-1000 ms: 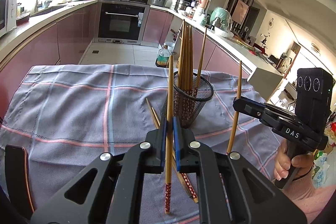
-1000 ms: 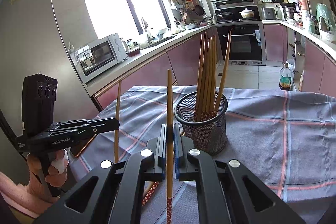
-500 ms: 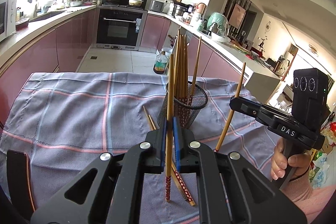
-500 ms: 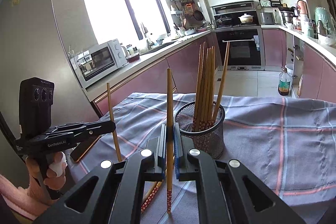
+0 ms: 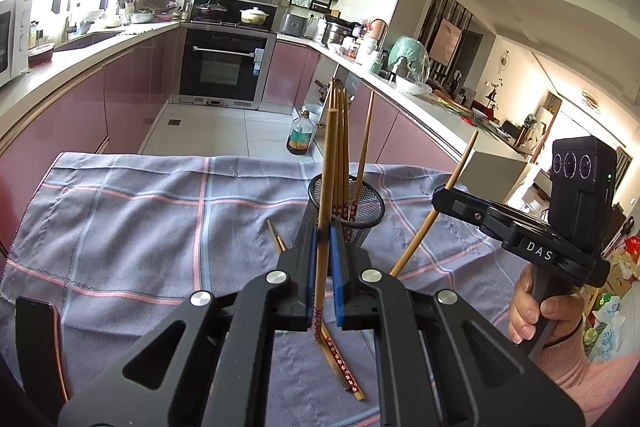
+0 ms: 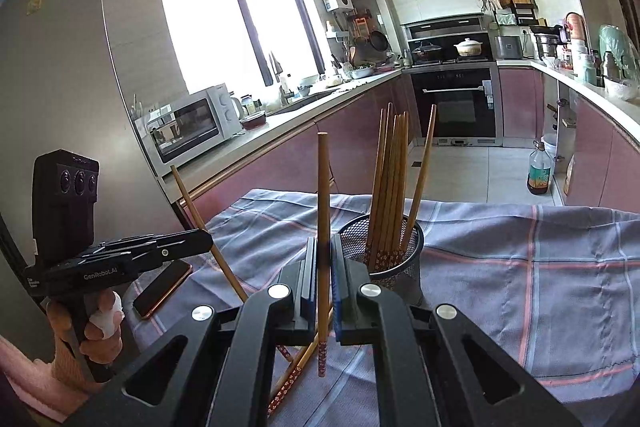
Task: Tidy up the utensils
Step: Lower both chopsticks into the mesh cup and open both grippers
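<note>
Left gripper (image 5: 323, 267) clamped on one upright chopstick (image 5: 327, 187), long axis near vertical, patterned end down. Right gripper (image 6: 323, 267) likewise closed on a second chopstick (image 6: 323, 211). Mesh holder (image 5: 347, 215) just ahead of both, seemingly nearer the left, with loose chopsticks (image 5: 340, 363) flat on the cloth (image 5: 140, 227).

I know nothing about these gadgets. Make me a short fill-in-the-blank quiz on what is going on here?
1. Each gripper, left and right, is shut on one ____.
2. The black holder is made of wire ____.
3. On the checked cloth lie ____ loose chopsticks.

Missing: chopstick; mesh; two
</note>
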Motion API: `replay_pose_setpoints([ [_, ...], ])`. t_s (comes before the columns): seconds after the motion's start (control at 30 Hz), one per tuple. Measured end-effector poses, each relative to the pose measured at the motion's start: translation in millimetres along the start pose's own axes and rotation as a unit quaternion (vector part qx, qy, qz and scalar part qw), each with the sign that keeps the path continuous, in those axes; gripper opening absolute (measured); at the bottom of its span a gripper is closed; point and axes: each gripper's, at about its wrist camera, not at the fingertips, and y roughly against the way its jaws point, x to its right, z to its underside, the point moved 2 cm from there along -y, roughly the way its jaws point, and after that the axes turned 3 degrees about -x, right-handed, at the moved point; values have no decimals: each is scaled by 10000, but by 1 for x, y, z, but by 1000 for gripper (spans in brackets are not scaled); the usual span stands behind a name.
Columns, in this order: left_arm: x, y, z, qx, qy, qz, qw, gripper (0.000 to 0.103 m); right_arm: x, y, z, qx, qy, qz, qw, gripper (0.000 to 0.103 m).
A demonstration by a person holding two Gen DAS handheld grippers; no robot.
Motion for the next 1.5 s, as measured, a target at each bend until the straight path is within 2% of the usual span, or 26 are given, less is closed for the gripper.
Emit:
replay_pose_setpoints([
  [0.7,3,20,-24,438,-128,140,9989,7,-7,15,-30,385,249,101,9989,5],
  [1.5,30,32,-89,1112,-425,209,9927,7,0,29,-77,965,368,281,9943,5],
])
